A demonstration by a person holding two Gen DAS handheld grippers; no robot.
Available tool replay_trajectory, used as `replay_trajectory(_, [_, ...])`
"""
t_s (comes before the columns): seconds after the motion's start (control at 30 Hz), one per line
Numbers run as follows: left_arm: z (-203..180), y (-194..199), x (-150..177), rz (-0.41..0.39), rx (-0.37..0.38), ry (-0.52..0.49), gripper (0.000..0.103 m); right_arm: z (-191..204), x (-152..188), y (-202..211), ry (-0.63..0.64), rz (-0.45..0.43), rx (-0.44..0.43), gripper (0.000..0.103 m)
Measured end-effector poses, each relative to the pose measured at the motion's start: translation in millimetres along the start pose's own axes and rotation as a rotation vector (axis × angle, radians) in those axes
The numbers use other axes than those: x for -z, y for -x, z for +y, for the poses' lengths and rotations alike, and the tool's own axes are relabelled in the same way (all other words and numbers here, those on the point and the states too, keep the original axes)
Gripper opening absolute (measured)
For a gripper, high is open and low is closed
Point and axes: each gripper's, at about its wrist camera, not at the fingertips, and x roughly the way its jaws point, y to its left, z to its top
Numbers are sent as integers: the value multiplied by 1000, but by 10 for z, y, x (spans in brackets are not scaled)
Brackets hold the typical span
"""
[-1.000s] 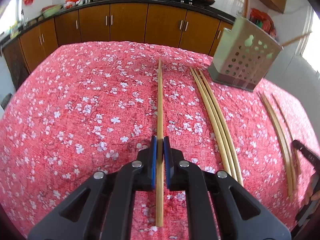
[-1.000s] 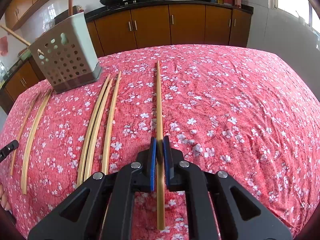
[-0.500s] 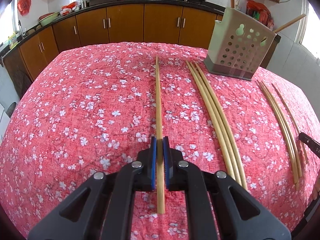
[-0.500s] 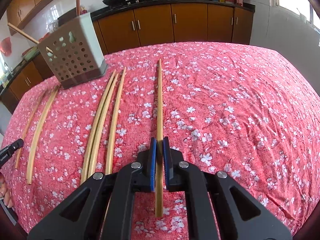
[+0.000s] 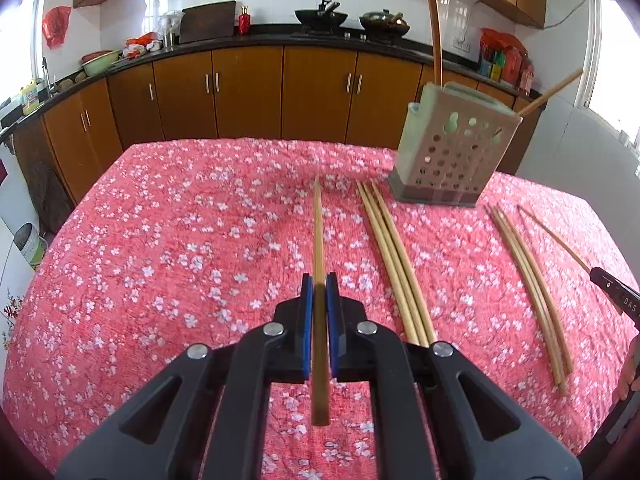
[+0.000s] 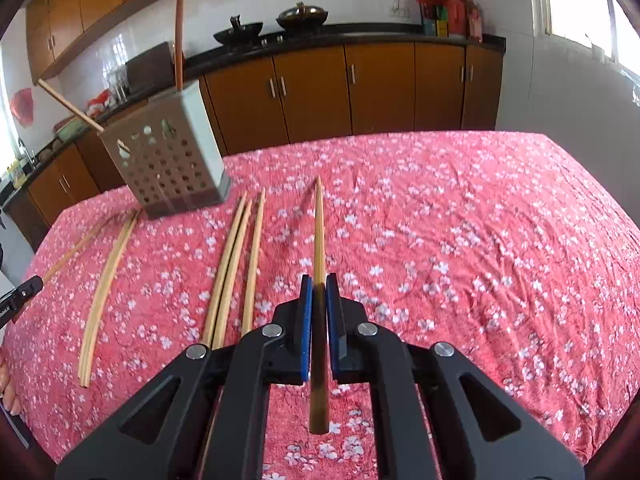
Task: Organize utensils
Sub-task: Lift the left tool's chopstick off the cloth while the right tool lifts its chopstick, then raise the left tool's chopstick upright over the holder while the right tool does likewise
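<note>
The left tool (image 5: 319,288) is closed tight on a single chopstick (image 5: 318,240), its blue pads pinching the shaft near the thick end. The stick is pale bamboo, darker and blunt at the butt that pokes back toward 6 o'clock, tapering as it runs out toward 12 o'clock above the flowered red cloth of the bench (image 5: 180,240).

The right tool (image 6: 319,288) is likewise clamped on another chopstick (image 6: 319,232) of the same look, slim tip at 12 o'clock, brown butt at 6 o'clock.

From the left tool, a bundle of three loose chopsticks (image 5: 394,264) lies on the cloth at 1 o'clock, touching side by side. Further out at 3 o'clock lie more chopsticks (image 5: 532,292), slightly bowed.

The perforated grey utensil holder (image 5: 452,152) stands at 1 o'clock near the far edge of the bench, with two sticks already in it, one upright and one leaning out.
</note>
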Motion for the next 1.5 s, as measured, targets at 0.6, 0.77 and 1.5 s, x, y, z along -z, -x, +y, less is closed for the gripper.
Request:
replay_trajectory(0.6, [18, 643, -535, -218, 30, 60, 8, 36, -396, 479, -25, -194, -53, 8])
replay_trajectory(0.77, [11, 630, -548, -220, 29, 56, 8, 62, -404, 469, -15, -196, -52, 8])
replay_trajectory(1.5, [-471, 1166, -1270, -428, 142, 27, 8, 562, -1183, 1063, 42, -459, -220, 8])
